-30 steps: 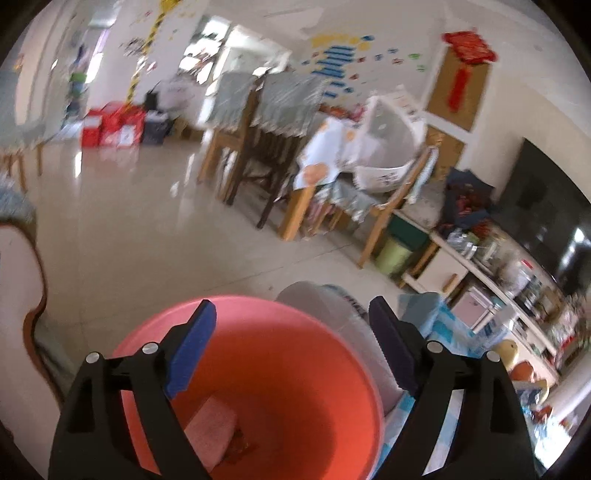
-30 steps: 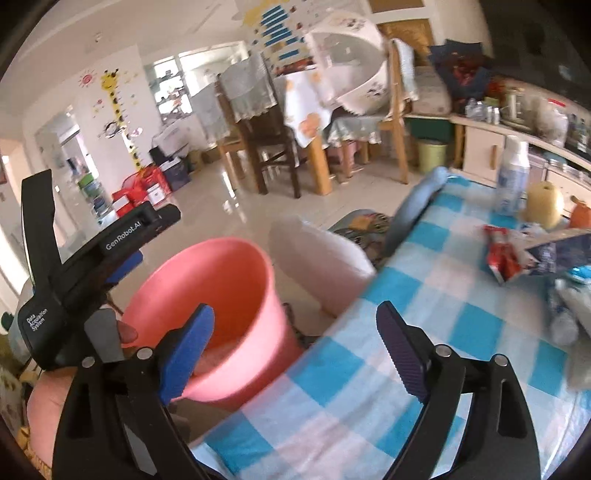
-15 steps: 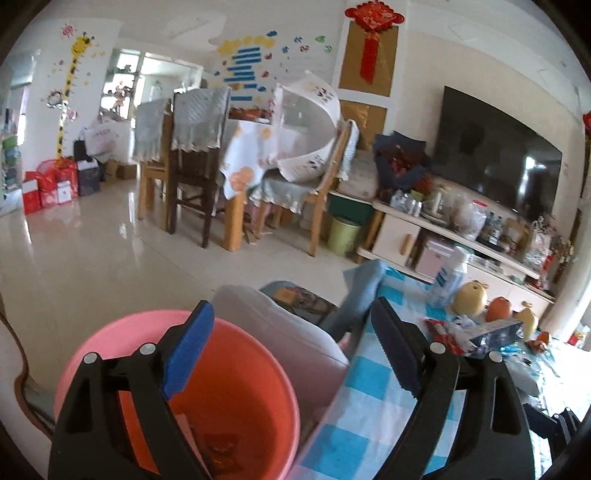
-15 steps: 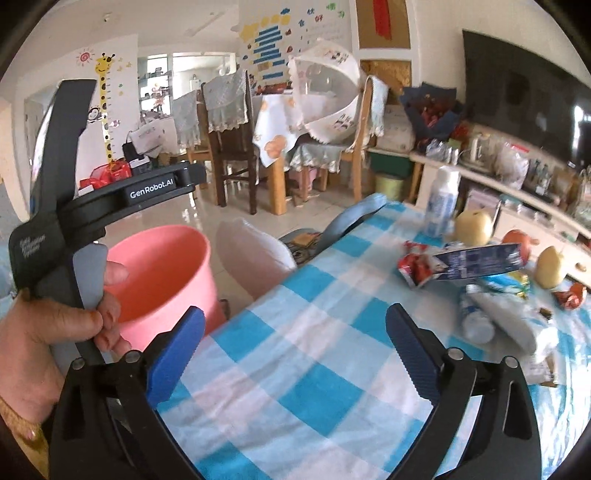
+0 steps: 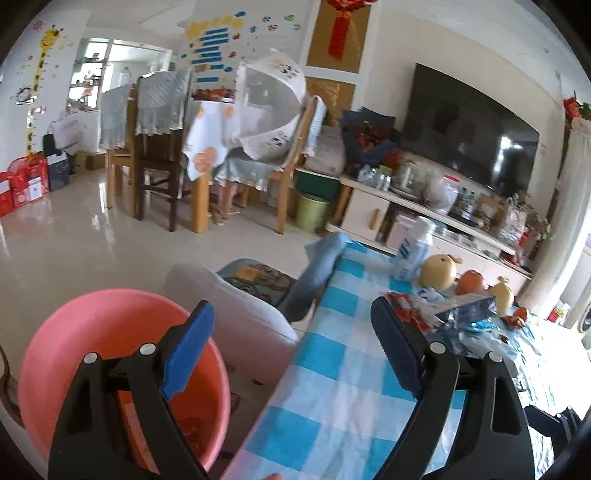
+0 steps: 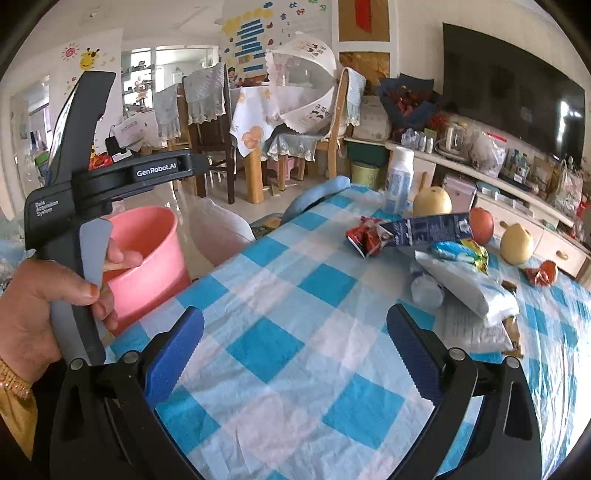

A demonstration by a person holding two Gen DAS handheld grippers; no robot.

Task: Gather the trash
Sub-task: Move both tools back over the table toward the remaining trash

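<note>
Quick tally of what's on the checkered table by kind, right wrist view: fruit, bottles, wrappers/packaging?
Fruit: 3 (pear, red apple, second pear)
Bottles: 2 (upright white bottle, lying clear bottle)
Wrappers/packaging: 5 (red wrapper, dark blue carton, blue-yellow wrapper, white bag, red scrap)
Total: 10

This is a lived-in family home, a living room open to a dining area. A big TV (image 6: 513, 88) hangs on the far right wall above a low cabinet (image 6: 517, 206) crowded with jars and bottles. Farther left stand wooden chairs (image 5: 155, 155) around a dining table (image 5: 207, 147) with a mesh food cover (image 5: 271, 103). Children's stickers (image 5: 218, 40) dot the far wall, and a red knot (image 5: 340, 26) hangs nearby. The near table (image 6: 280, 332) wears a blue checked cloth.
</note>
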